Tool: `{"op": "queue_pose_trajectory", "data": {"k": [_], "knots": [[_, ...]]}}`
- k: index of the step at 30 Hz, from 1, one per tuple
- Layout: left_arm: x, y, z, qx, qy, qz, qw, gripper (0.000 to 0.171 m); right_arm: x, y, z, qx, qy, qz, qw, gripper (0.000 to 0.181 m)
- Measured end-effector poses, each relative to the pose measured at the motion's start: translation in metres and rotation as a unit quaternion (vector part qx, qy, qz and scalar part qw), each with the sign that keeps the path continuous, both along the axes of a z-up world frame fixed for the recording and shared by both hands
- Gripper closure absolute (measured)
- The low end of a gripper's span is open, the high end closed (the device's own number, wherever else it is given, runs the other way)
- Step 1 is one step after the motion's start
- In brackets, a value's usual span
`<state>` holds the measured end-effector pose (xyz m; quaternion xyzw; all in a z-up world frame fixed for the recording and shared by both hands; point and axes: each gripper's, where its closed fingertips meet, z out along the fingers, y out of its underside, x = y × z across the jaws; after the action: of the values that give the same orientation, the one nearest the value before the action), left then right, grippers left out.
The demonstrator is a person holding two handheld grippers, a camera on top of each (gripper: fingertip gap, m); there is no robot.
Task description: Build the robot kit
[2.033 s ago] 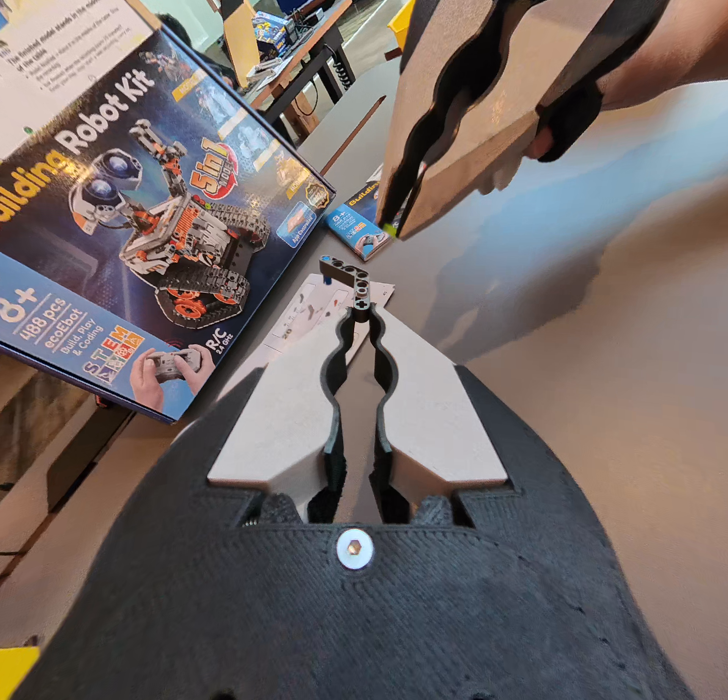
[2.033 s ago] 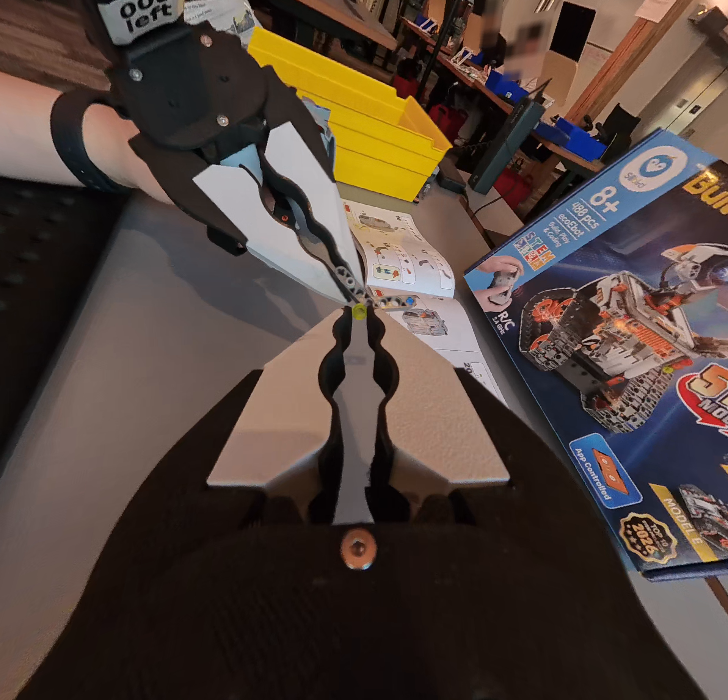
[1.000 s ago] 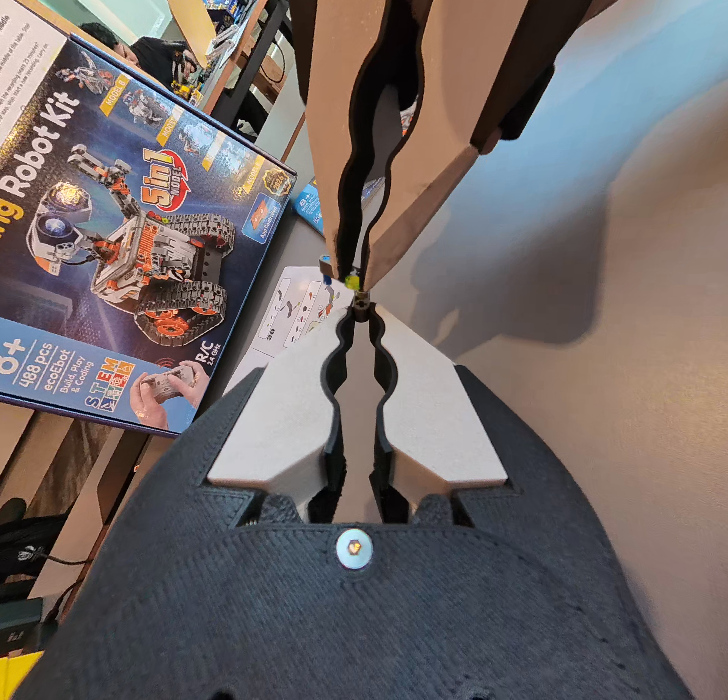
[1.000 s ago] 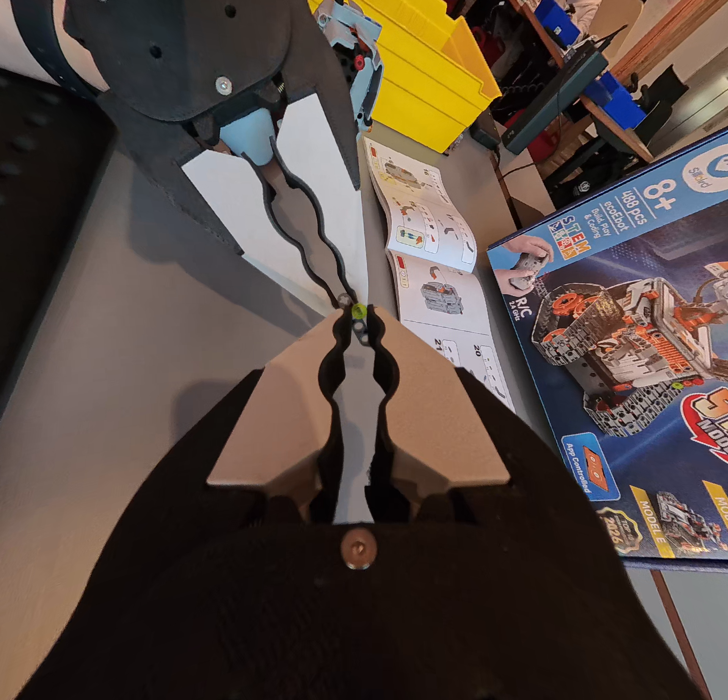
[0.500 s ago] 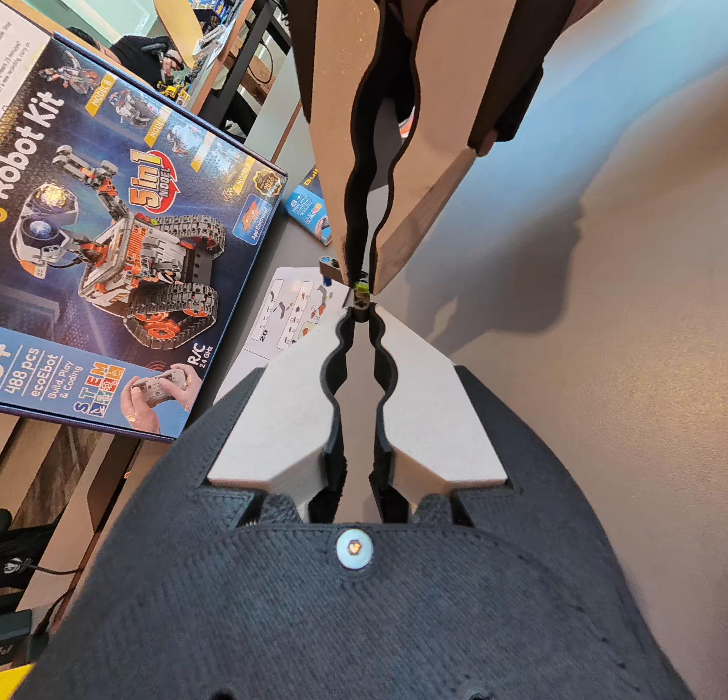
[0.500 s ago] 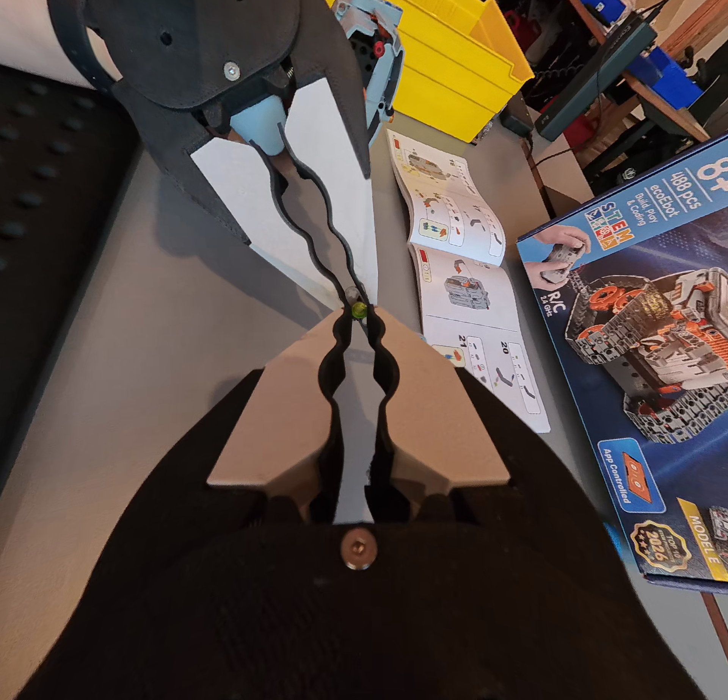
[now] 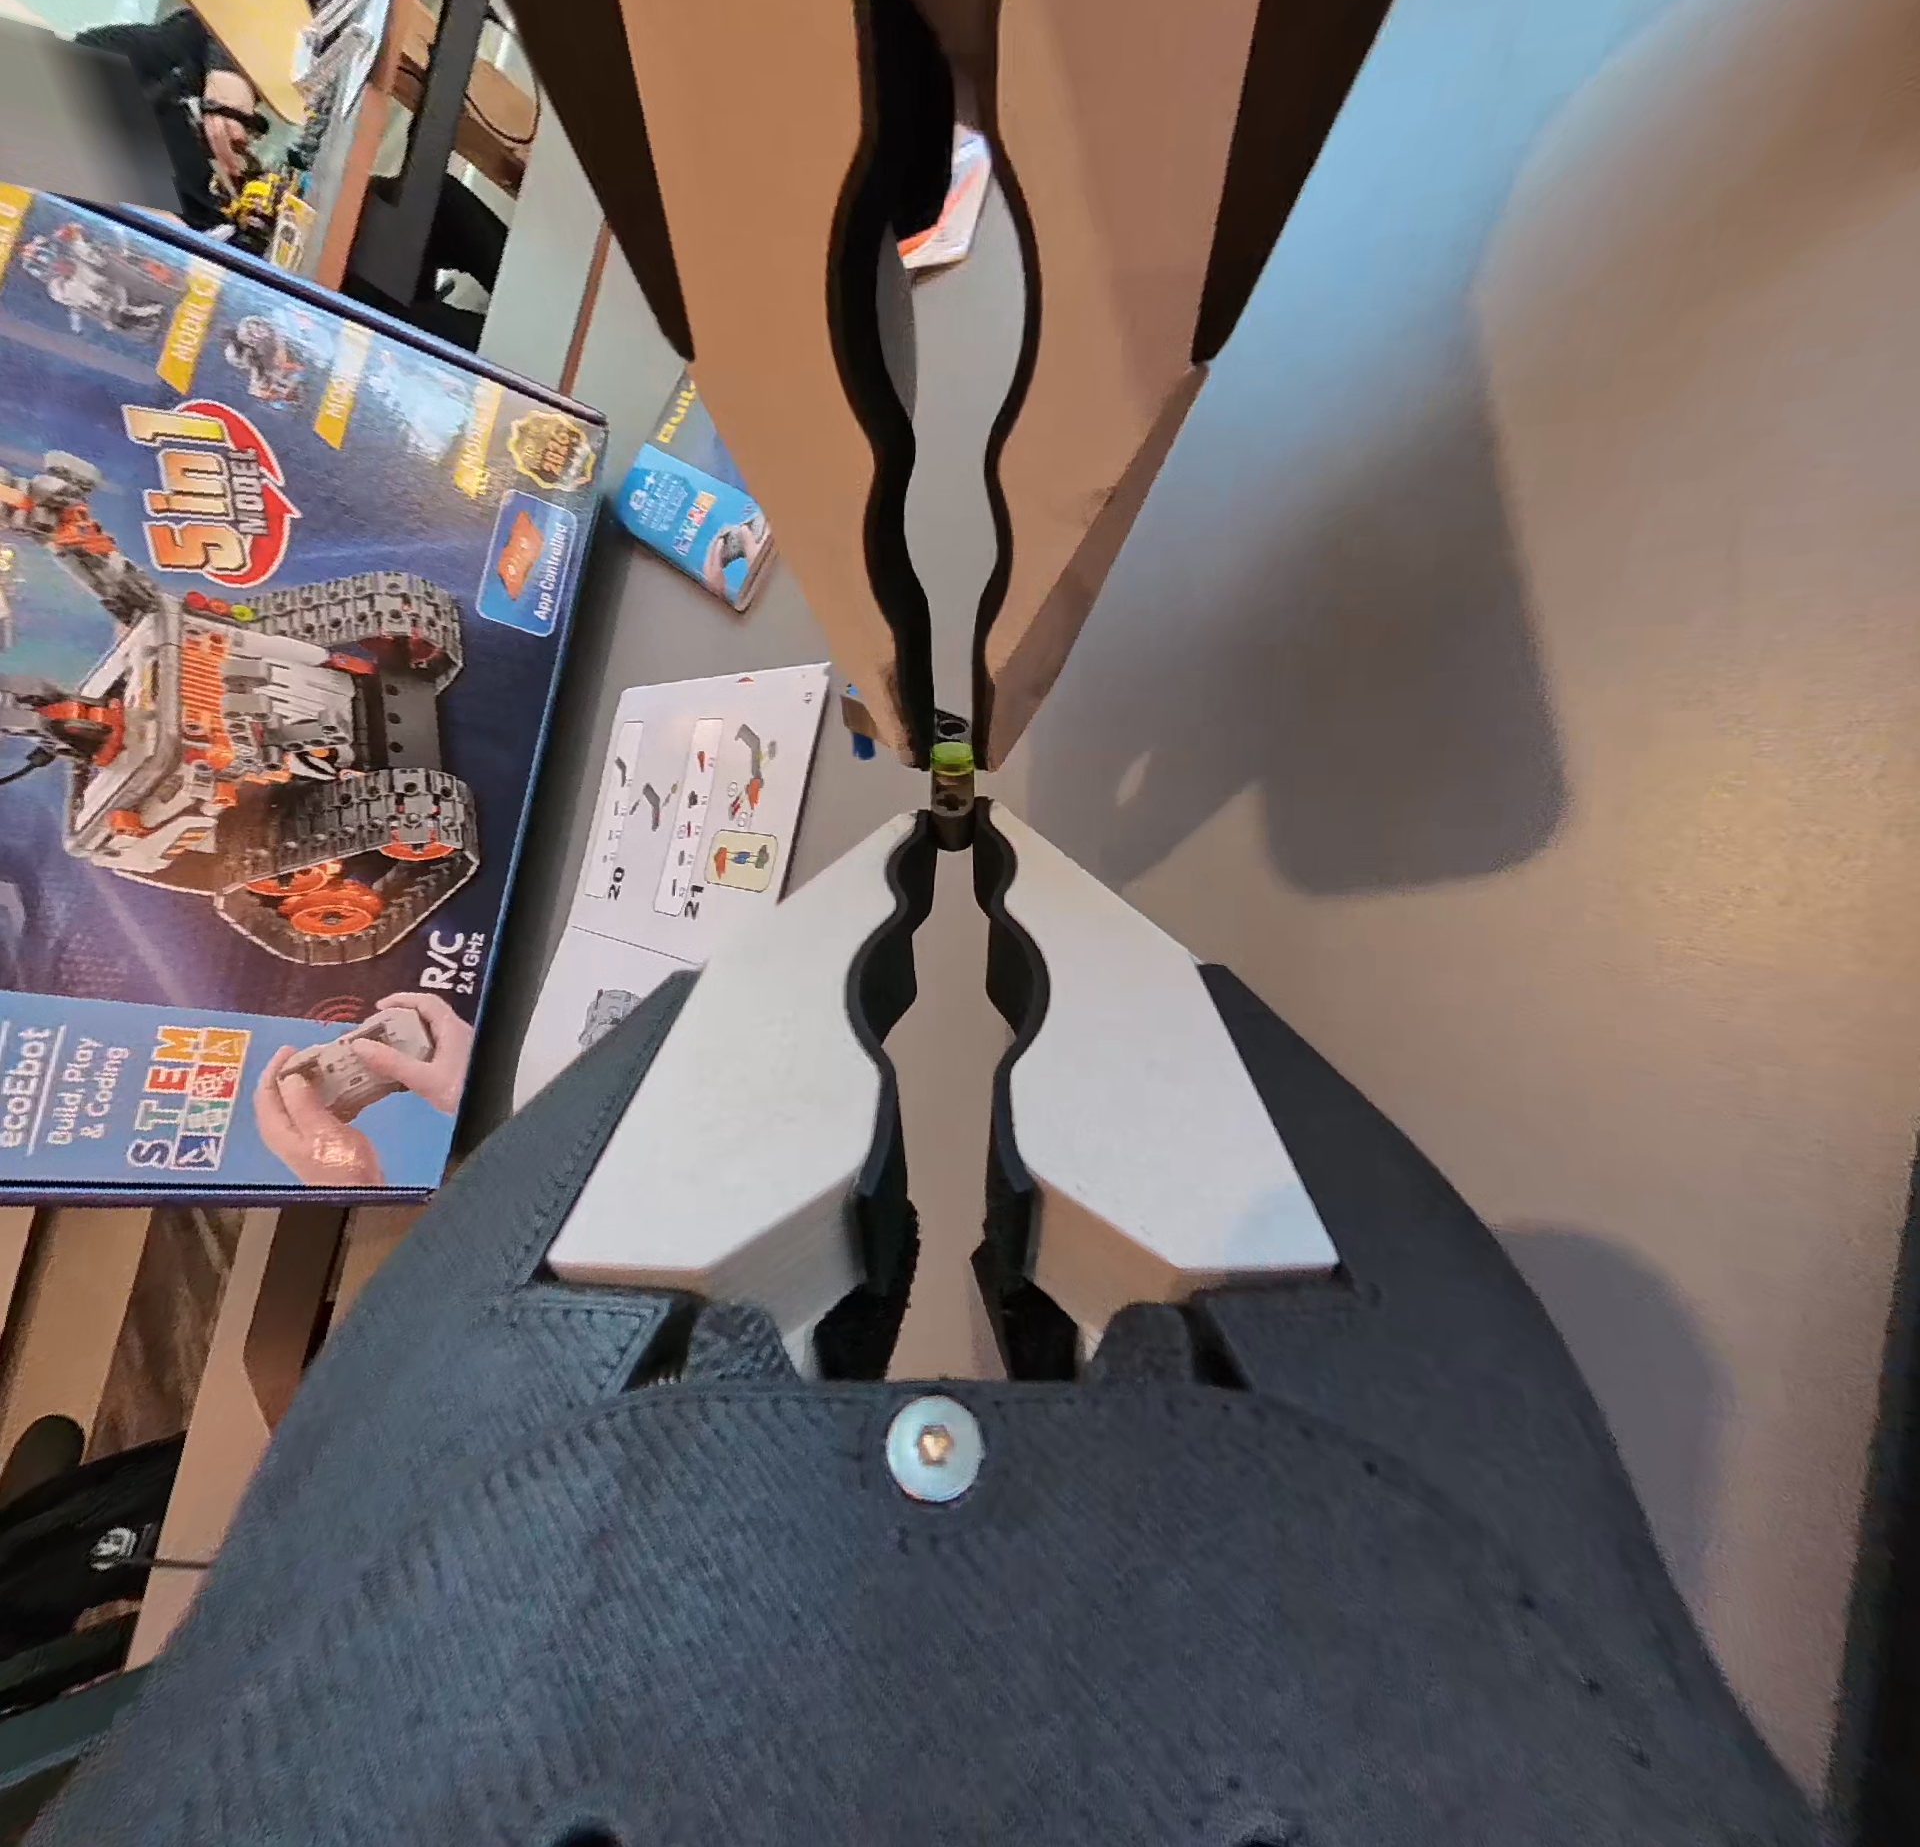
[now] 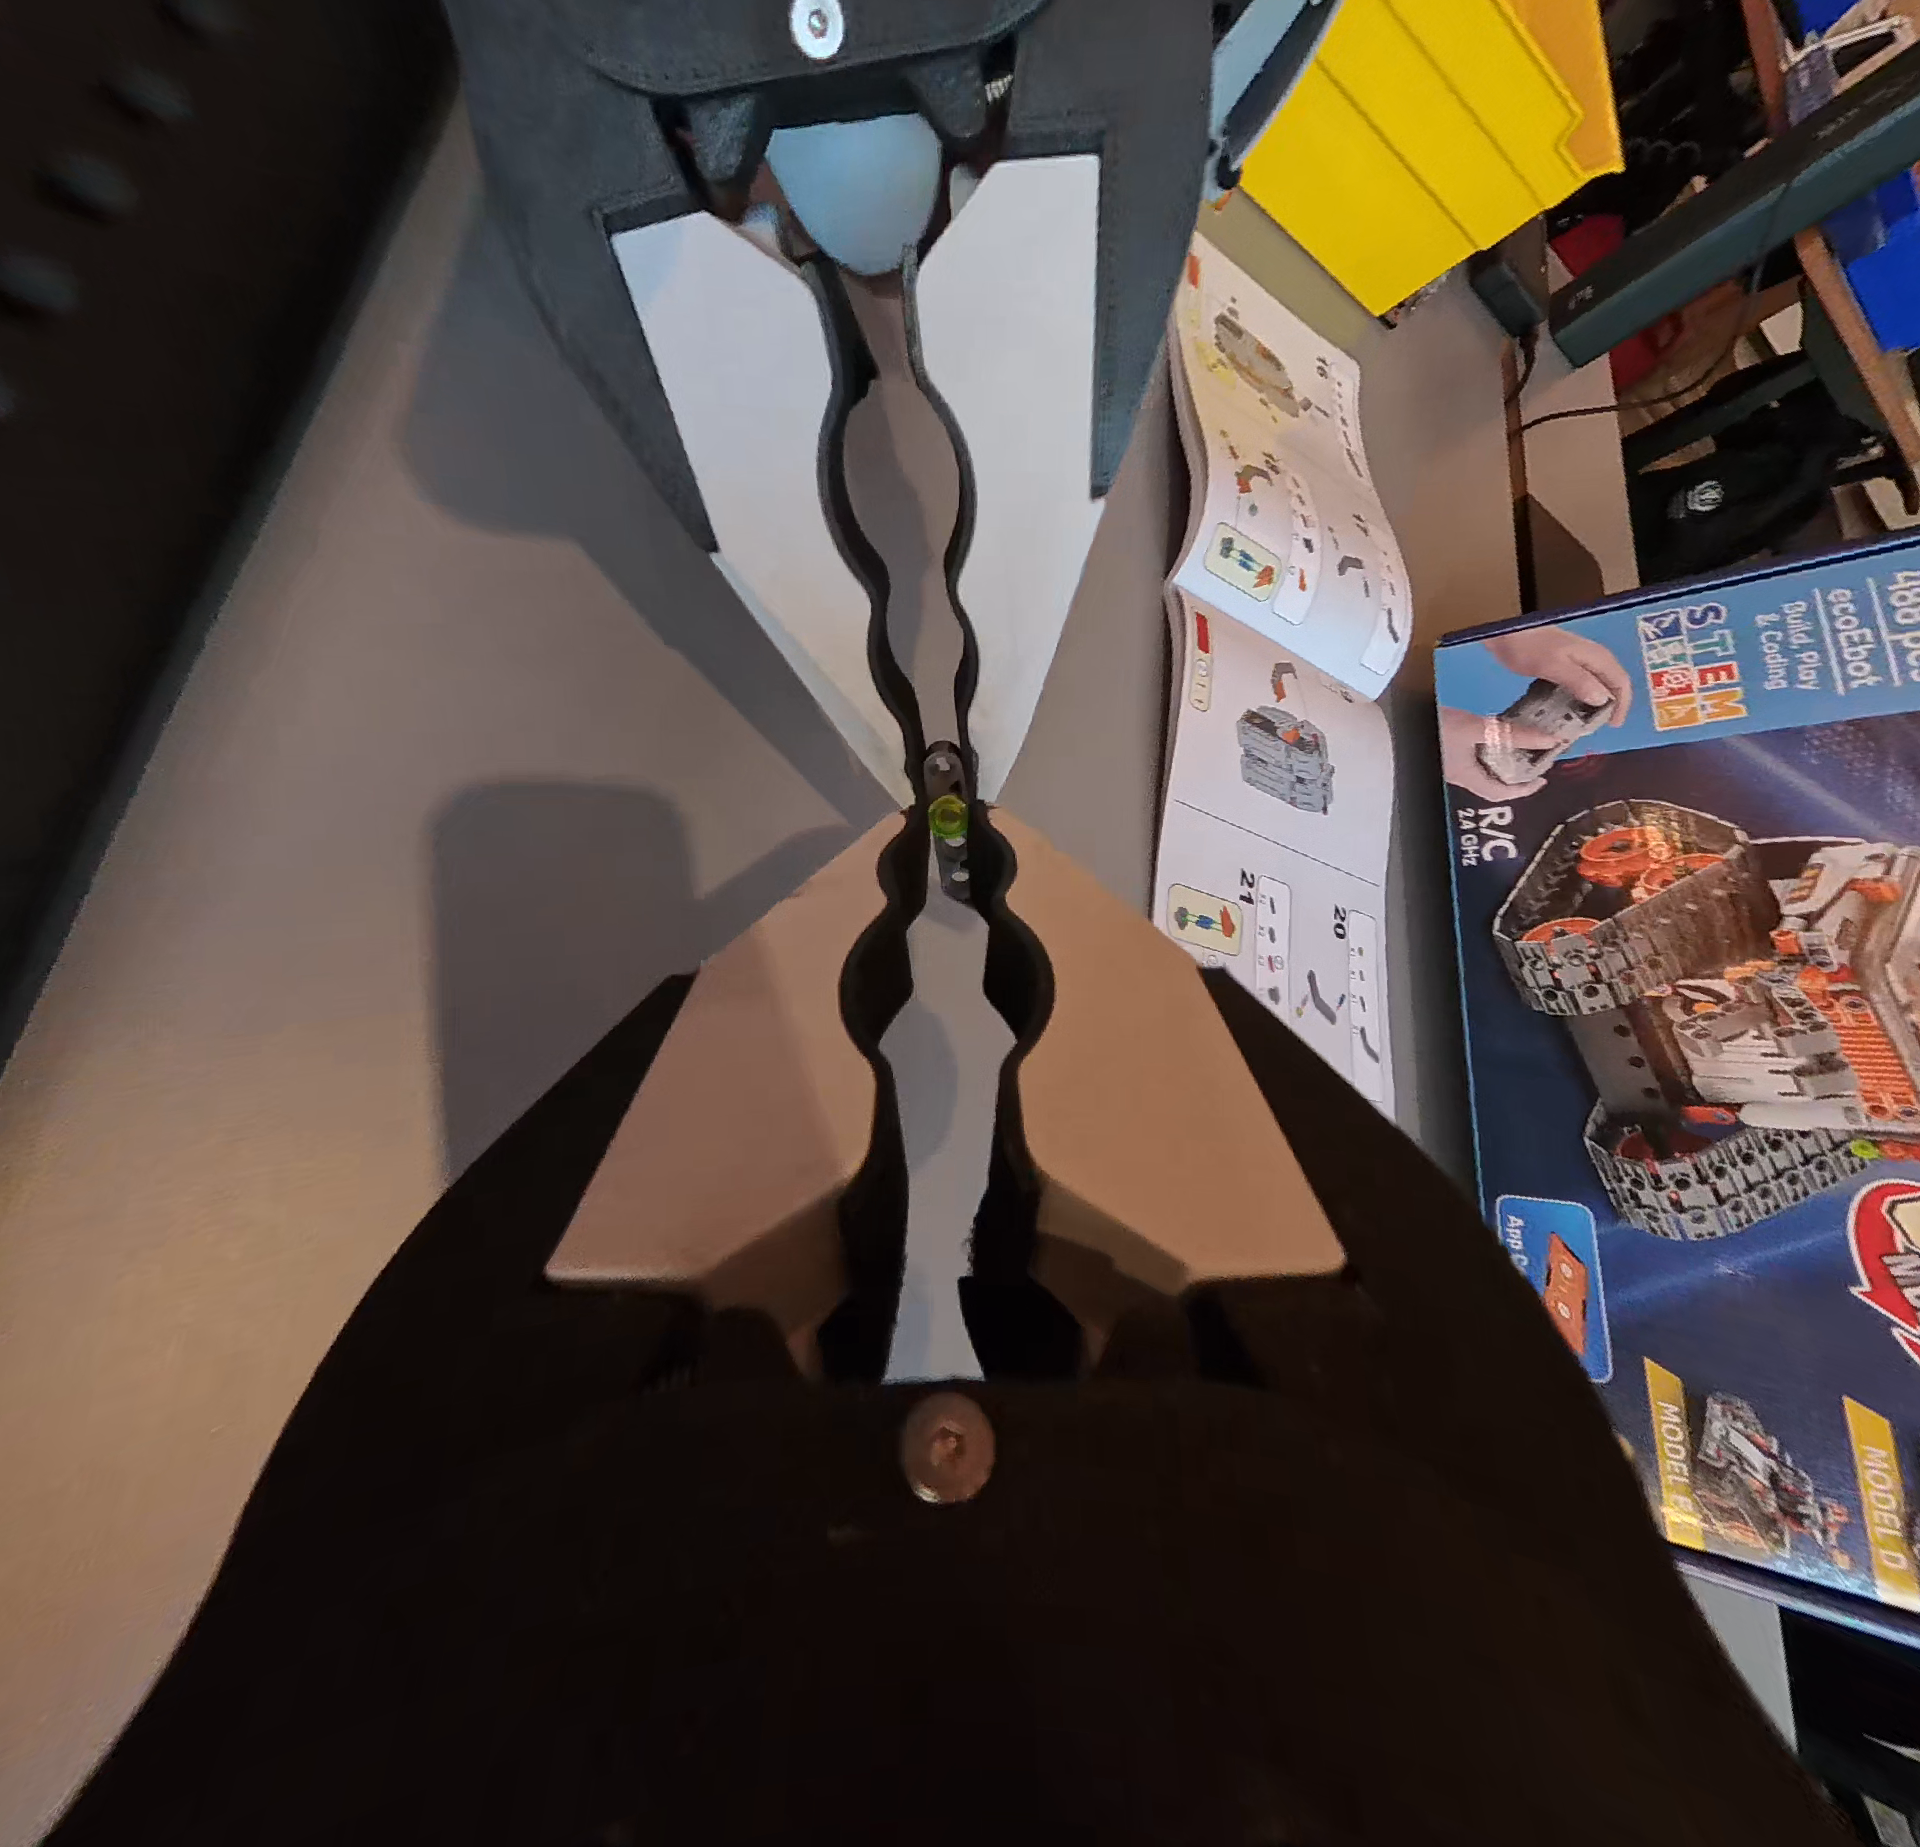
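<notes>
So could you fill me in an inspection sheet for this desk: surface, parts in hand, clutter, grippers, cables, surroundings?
Surface: grey table, shadows on it.
Parts in hand: dark beam in the left gripper; green pin at the tips of the right gripper, touching the beam.
Clutter: open booklet, blue kit box, small blue box.
Grippers: both shut, tip to tip.
Cables: dark cable beyond the table edge.
Surroundings: yellow bins, other desks, a person far off.
</notes>
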<state>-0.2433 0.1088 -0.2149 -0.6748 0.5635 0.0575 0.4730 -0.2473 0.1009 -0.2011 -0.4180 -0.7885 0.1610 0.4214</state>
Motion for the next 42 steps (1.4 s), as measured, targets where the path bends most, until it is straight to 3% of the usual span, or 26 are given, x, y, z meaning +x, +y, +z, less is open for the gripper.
{"op": "queue_pose_trajectory", "data": {"k": [12, 36, 42], "knots": [[0.013, -0.02, -0.007, -0.012, 0.029, -0.063, 0.998, 0.166, 0.013, -0.02, -0.008, -0.042, -0.05, 0.041, 0.997, 0.174], [0.008, -0.019, -0.005, -0.138, -0.055, -0.022, 0.989, 0.167, 0.005, -0.015, -0.006, -0.114, -0.059, -0.033, 0.991, 0.174], [0.014, -0.026, -0.007, -0.133, -0.037, -0.045, 0.989, 0.167, 0.011, -0.023, -0.009, -0.146, -0.067, -0.002, 0.987, 0.174]]}}
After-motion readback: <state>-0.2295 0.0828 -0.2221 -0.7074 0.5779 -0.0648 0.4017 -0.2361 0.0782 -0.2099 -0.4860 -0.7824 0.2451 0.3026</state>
